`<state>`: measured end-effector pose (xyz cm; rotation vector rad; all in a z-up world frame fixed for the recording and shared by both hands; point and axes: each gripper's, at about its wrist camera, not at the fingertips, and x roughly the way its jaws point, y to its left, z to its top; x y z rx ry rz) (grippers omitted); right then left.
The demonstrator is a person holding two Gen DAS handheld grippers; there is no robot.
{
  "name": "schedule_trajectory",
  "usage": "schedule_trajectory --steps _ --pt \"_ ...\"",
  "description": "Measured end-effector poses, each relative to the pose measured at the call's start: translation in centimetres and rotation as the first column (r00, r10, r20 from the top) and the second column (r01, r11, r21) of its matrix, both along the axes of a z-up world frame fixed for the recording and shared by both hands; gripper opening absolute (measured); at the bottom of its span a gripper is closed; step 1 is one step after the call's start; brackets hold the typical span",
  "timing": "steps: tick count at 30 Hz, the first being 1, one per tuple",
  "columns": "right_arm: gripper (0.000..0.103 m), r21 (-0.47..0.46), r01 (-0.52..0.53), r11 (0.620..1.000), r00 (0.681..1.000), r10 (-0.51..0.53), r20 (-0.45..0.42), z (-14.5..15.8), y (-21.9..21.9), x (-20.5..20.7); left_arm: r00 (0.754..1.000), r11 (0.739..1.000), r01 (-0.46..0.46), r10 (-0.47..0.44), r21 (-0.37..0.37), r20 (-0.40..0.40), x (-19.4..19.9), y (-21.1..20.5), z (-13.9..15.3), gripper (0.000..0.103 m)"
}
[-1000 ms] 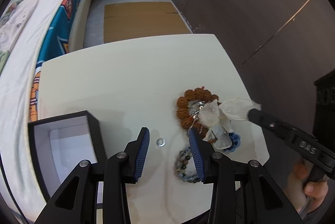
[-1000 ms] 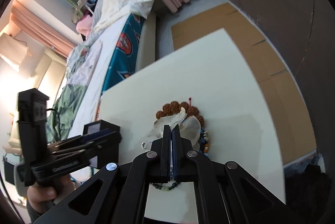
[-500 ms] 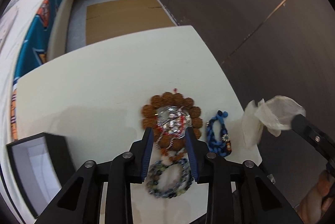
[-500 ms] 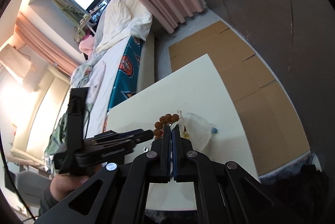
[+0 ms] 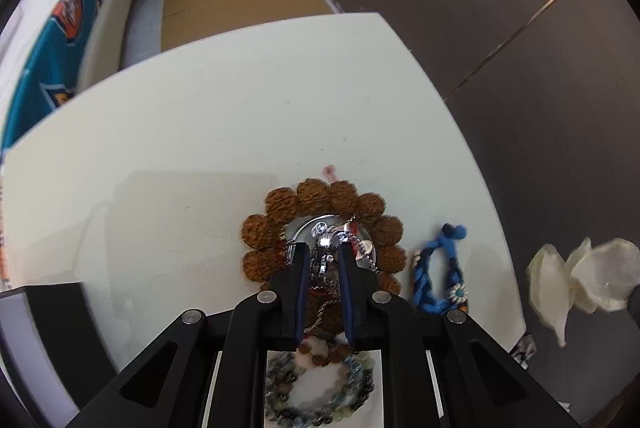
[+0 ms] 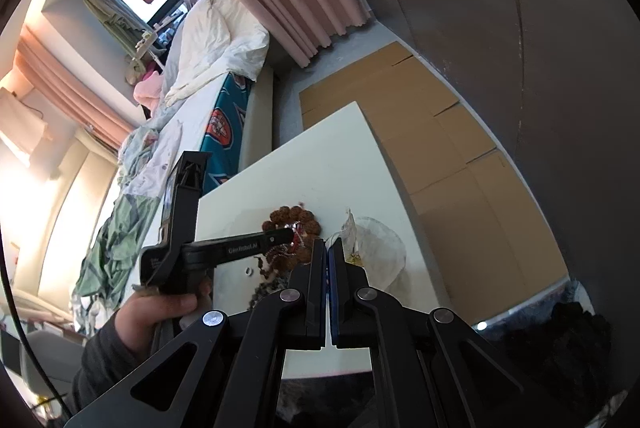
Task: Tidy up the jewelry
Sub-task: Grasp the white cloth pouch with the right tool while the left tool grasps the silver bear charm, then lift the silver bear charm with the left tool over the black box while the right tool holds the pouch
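Left gripper (image 5: pixel 323 253) closing — silver chain (image 5: pixel 326 248) between pads.

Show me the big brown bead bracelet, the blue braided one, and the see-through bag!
brown bead bracelet (image 5: pixel 306 194): left wrist view, a far-side bead.
blue braided bracelet (image 5: pixel 420 280): left wrist view, its left strand.
see-through bag (image 5: pixel 600 274): left wrist view, its crinkled middle, off the table's right edge.
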<state>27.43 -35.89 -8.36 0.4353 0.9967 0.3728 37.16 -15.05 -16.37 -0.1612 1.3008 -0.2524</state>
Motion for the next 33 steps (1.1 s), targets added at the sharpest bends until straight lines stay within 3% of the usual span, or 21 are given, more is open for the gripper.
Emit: schedule_trajectory --steps 5,9,12,23,33 --pt "0.003 0.006 0.008 1.0 1.0 -0.008 0.002 0.0 -0.3 -0.3 1.0 1.0 0.006 -0.006 0.008 0.021 0.1 -0.6 -0.3 0.016" --pt "0.003 0.017 0.008 1.0 1.0 -0.008 0.012 0.4 -0.1 -0.4 1.0 1.0 0.007 -0.007 -0.013 -0.01 0.1 -0.2 -0.5 0.015" --pt "0.003 0.029 -0.004 1.0 0.999 0.003 0.033 0.9 0.4 -0.4 1.0 1.0 0.002 -0.002 -0.011 0.024 -0.7 0.5 0.9 0.015" --pt "0.003 0.076 -0.072 0.995 0.993 0.064 0.097 2.8 4.9 0.7 0.98 0.999 -0.016 0.022 -0.033 0.196 -4.7 4.5 10.5 0.015" --pt "0.003 0.085 -0.117 0.99 0.985 0.105 0.136 4.5 8.4 1.0 0.937 0.998 -0.028 0.048 -0.064 0.345 -7.0 7.7 18.5 0.014"
